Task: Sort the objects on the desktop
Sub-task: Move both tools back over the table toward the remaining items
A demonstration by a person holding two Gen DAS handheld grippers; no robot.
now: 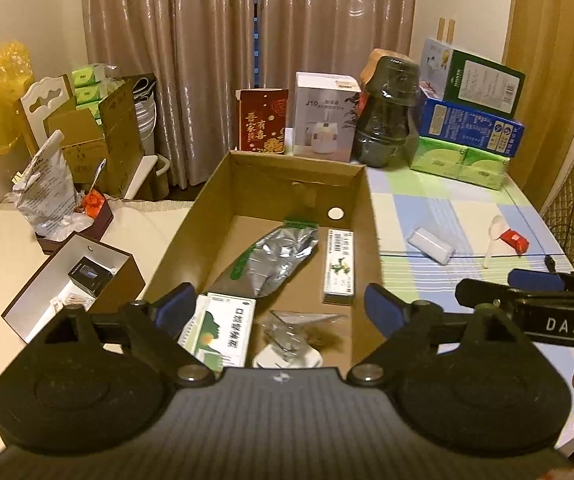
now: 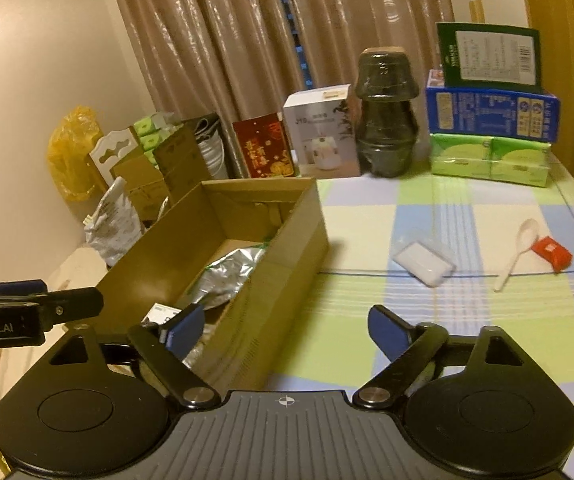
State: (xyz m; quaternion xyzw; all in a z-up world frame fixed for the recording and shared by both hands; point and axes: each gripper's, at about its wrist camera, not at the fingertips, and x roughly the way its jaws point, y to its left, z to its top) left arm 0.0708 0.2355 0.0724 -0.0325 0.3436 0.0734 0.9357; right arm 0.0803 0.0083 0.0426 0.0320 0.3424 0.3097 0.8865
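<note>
An open cardboard box (image 1: 361,200) stands on the checked tablecloth; it also shows in the right wrist view (image 2: 287,240). In it lie a silver foil pouch (image 1: 279,256), a narrow white medicine box (image 1: 339,266), a green-and-white medicine box (image 1: 219,330) and a clear plastic bag (image 1: 299,328). On the cloth to the right lie a white packet (image 2: 423,262), a white plastic spoon (image 2: 517,250) and a small red packet (image 2: 553,254). My left gripper (image 1: 281,308) is open and empty above the box's near end. My right gripper (image 2: 283,330) is open and empty above the box's right wall.
Along the table's back stand a red card (image 1: 263,120), a white humidifier box (image 1: 325,118), a dark wrapped jar (image 1: 391,112) and stacked cartons on green tissue packs (image 1: 463,162). Left of the box lie a white open box (image 1: 71,280), a crumpled bag (image 1: 45,192) and brown cartons.
</note>
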